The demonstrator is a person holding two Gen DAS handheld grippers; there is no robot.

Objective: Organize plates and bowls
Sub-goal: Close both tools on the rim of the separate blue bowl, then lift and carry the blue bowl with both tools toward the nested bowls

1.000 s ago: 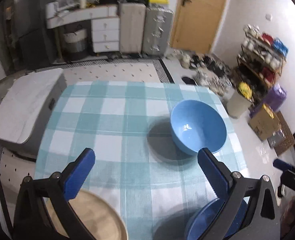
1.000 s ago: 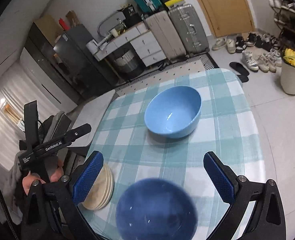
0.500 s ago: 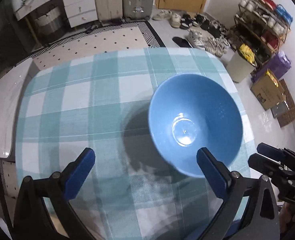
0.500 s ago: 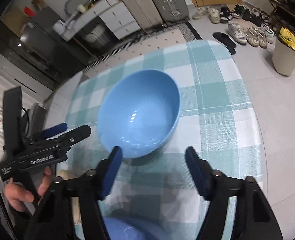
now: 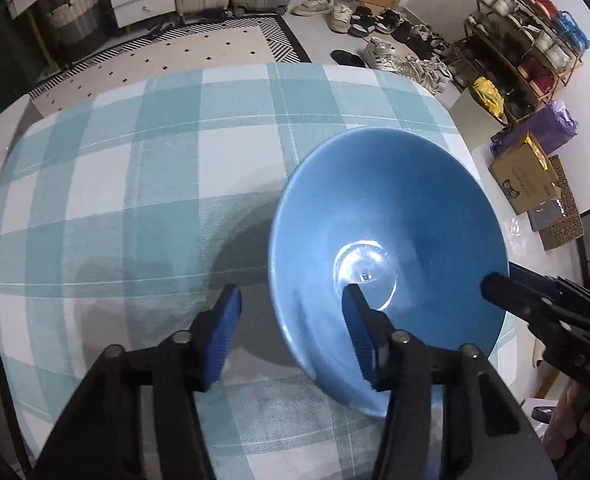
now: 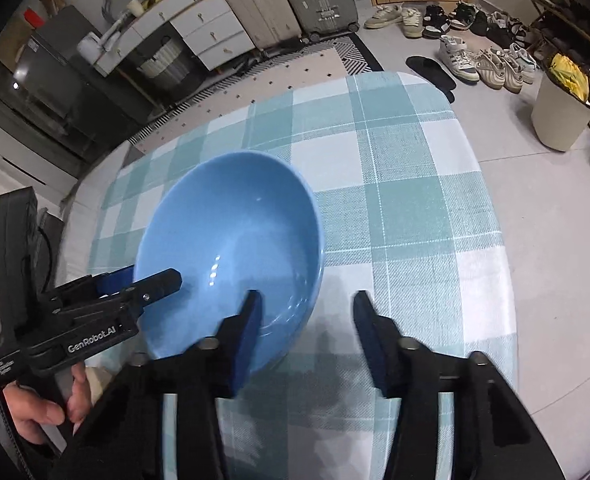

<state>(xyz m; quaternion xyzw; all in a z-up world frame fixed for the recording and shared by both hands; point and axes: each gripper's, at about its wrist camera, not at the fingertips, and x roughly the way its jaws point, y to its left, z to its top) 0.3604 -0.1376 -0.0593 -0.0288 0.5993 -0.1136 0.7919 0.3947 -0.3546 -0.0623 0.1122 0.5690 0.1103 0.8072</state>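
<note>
Nearest the left wrist camera, the left gripper [image 5: 291, 328] is seen with its jaws parted and straddling the near-left rim of the blue bowl [image 5: 387, 248]: one pad inside the bowl, one outside, neither visibly pressed against the wall. From the right wrist view, the right gripper [image 6: 307, 332] is likewise set astride the near-right rim, jaws apart, its left pad [image 6: 251, 320] inside the bowl. No grip is judged to be made yet on either side.

The bowl is located on the checked tablecloth [image 5: 167, 184], toward the table's right edge. Whether it sits flat or is slightly tipped cannot be told.

Handling judgement: glazed ceramic, rigid, moderately heavy, brittle, with a glossy and probably slippery surface. The thin rim wall is taken as the only practical hold; two opposed rim pinches should limit swinging. Firm closure is advised before lifting.

Farther off, suitcases [image 6: 279, 0] and shoes [image 6: 483, 64] are noted on the floor.
</note>
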